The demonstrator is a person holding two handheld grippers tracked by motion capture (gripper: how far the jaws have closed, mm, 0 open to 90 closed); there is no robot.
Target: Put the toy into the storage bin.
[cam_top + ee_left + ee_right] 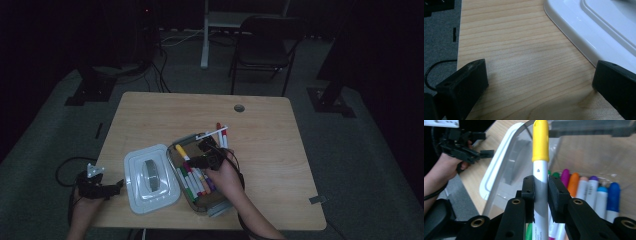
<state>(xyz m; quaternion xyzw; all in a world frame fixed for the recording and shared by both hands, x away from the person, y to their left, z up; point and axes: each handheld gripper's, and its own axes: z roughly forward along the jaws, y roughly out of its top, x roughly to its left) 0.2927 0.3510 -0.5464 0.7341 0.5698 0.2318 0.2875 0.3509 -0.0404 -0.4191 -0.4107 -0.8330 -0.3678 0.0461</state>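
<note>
So the right gripper [540, 186] has its two black jaws clamped on a white-barrelled marker with a yellow cap [540, 157], cap end pointing away from the camera, small grey print running down the barrel. It's held over the clear plastic box [176, 148], which already has a row of markers [196, 181] lying side by side in it. The right gripper view gives you the caps up close: green, purple, orange, violet, light blue, dark blue. From the high view they're just a stripy bundle, and the yellow cap [181, 151] sits near the box's far left corner.

What the high view does add: the white rectangular plastic lid with a grey handle [150, 177] lying flat on the light wooden table [260, 145] just left of the box, plus a few loose markers [221, 132] on the table beyond the box.

Left gripper [107, 189] is parked at the table's left edge, jaws spread wide with nothing between them; its own view shows bare wood grain and the lid's rim [584, 42] close to one jaw.
</note>
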